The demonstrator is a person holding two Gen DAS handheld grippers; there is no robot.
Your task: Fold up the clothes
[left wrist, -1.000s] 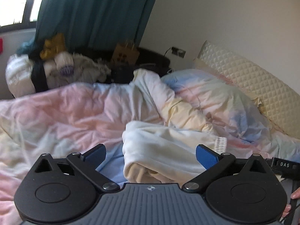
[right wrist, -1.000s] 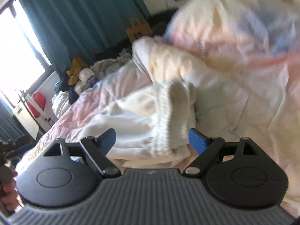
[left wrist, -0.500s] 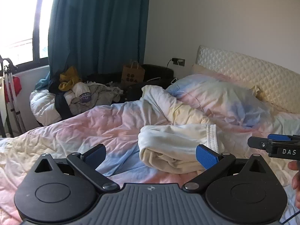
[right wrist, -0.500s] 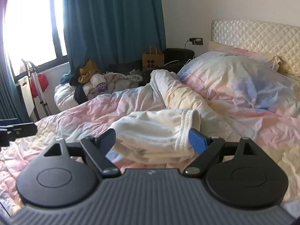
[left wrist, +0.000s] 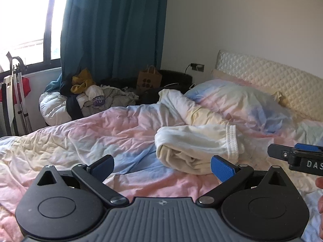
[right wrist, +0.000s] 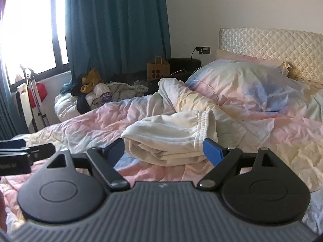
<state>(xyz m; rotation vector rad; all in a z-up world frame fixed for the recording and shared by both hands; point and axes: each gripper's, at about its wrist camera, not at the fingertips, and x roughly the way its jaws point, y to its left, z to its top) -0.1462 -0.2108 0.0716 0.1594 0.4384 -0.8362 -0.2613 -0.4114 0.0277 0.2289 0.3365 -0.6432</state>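
A cream garment (left wrist: 193,145) lies folded in a thick bundle on the pastel duvet (left wrist: 101,133), its ribbed cuff toward the pillow. In the right wrist view the same folded garment (right wrist: 169,139) sits just beyond the fingers. My left gripper (left wrist: 162,166) is open and empty, held short of the bundle, which lies ahead and to its right. My right gripper (right wrist: 164,150) is open and empty too, directly in front of the bundle. The right gripper's tip (left wrist: 298,157) shows at the right edge of the left wrist view; the left gripper's tip (right wrist: 24,153) shows at the left of the right wrist view.
A pastel pillow (left wrist: 242,102) and quilted headboard (left wrist: 272,80) stand at the right. A heap of unfolded clothes (left wrist: 88,98) lies beyond the bed's far side, by a teal curtain (left wrist: 113,30) and a paper bag (left wrist: 148,79). A folding rack (left wrist: 14,92) stands at the window.
Both grippers have pulled back and risen away from the folded garment, which was close under them a second ago. The bundle stays on the duvet; both grippers remain open.
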